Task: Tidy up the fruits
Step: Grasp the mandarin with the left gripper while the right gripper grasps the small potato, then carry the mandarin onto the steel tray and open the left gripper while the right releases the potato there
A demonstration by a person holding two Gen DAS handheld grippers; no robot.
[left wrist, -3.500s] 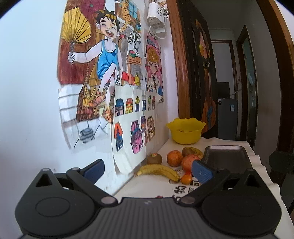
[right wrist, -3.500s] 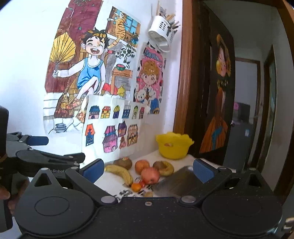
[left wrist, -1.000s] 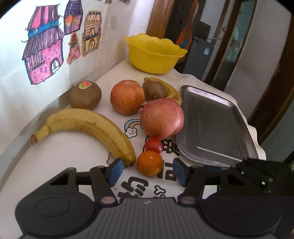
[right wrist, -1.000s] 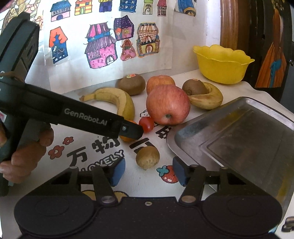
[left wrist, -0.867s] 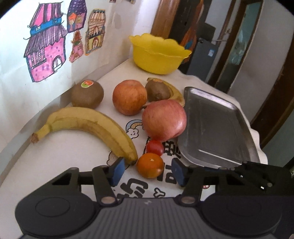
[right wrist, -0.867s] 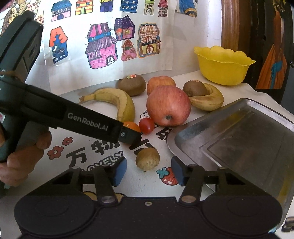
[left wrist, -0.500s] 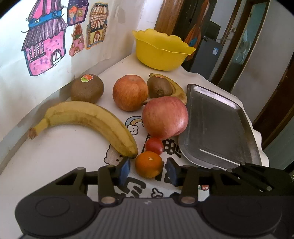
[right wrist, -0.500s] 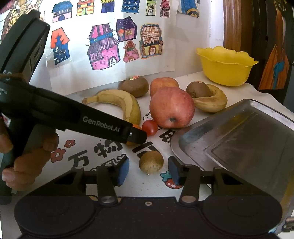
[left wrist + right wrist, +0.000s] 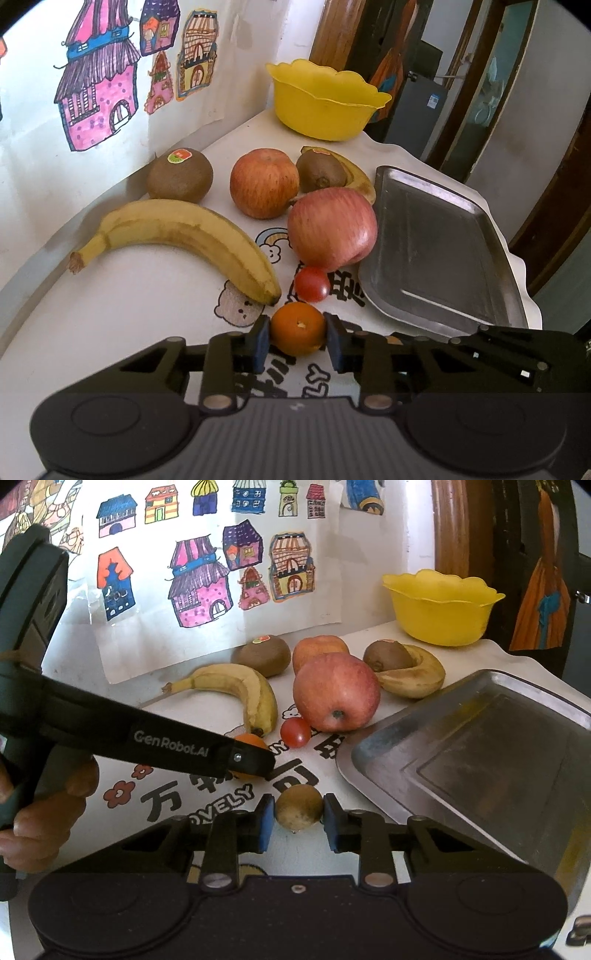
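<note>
L gripper (image 9: 297, 343): jaws narrowed onto the small orange (image 9: 298, 328), both blue pads touching its sides; fruit sits on the table (image 9: 110, 314) w/ the printed cloth. Just beyond it a cherry tomato (image 9: 312, 284), and the tip of the big banana (image 9: 184, 236) just to its left.

R gripper (image 9: 298, 825): jaws closed in around the small brown round fruit (image 9: 298, 806), left pad against it, right pad touching or nearly so, can't tell for sure. Fruit rests on the table, just beside the near corner of the metal tray (image 9: 480, 760).

Further out: large red apple (image 9: 332, 229) next to the tray's left edge, second apple (image 9: 264, 182) behind it, stickered kiwi (image 9: 180, 180) near the wall. Another kiwi (image 9: 321, 173) lies against a smaller banana (image 9: 360, 177). Yellow bowl (image 9: 325, 99) at the far end of the table. Kids' house drawings (image 9: 199, 587) on the wall.

In the right wrist view the L gripper's arm crosses over the orange; a hand (image 9: 40, 808) grips its handle at far left.
</note>
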